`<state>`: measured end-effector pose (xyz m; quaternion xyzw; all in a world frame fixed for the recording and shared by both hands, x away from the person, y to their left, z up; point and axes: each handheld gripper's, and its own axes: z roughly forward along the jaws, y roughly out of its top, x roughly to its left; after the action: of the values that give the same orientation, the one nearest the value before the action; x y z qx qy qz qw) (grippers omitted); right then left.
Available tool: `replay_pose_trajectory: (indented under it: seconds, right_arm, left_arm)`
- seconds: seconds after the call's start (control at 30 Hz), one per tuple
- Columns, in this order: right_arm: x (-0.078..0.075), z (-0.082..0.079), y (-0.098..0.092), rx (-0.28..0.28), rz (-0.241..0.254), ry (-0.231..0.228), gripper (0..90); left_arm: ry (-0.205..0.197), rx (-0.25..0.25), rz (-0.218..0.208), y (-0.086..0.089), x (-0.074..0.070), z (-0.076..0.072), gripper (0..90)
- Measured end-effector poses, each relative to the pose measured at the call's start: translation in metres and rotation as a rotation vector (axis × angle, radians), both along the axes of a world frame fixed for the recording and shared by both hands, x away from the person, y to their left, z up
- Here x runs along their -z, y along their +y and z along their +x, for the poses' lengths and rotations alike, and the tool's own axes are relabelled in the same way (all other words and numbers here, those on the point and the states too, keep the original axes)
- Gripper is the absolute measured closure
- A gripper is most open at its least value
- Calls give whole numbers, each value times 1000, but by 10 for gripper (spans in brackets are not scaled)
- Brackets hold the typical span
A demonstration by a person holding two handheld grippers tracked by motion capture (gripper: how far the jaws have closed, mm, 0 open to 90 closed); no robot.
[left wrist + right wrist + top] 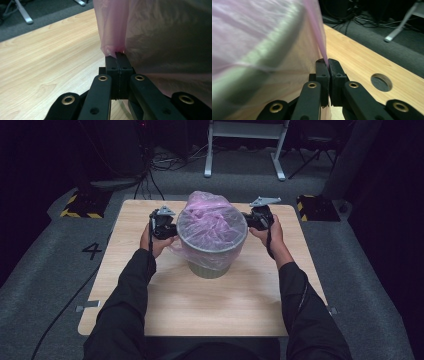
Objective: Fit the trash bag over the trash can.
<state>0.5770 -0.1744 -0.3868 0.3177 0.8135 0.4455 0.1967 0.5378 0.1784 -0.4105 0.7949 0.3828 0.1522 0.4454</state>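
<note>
bag (212,227) — thin translucent pink plastic film, crinkled | bin (207,269) — smooth, matt | table (210,305) — pale wood-grain, matt | jaws — matt black plastic

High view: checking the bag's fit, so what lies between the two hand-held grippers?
A bin with a pink bag stretched over its rim sits between the left hand-held gripper and the right hand-held gripper.

**Black sleeves, black jaws, brass eyelets**

I see black long sleeves (125,310) rising from the lower frame. My matte black left gripper (117,55) carries brass-ringed pivot holes; the matching right gripper (328,62) does too. Grey three-cornered plates (264,200) cap both.
</note>
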Motion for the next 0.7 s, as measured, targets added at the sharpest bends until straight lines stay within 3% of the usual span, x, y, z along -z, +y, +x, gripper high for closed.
replay_pose_trajectory:
  seconds: [0.07,0.13,0.2,0.3,0.33,0.47,0.53,0.6,0.7]
  right_arm:
    - [2,4,0,15,17,15,870]
    - [7,13,-2,30,78,72,870]
    - [9,15,-2,36,81,90,870]
    - [15,16,2,38,41,108,872]
    - [19,14,4,38,-4,106,871]
    - [24,10,-1,38,-17,100,863]
    - [25,6,-6,36,-18,86,841]
    - [24,2,-12,35,-13,64,751]
    - [23,-6,-20,16,-12,26,694]
  left_arm:
    - [11,-3,-5,-2,2,4,898]
    - [37,5,-4,-2,5,8,897]
    - [67,7,9,-3,9,12,897]
    - [109,-4,5,-1,15,15,894]
    - [127,1,9,0,18,14,892]
    - [113,-4,34,4,22,8,882]
    - [96,-30,38,9,23,3,848]
    - [71,-30,10,16,22,-4,752]
    - [7,-64,1,28,17,-18,568]
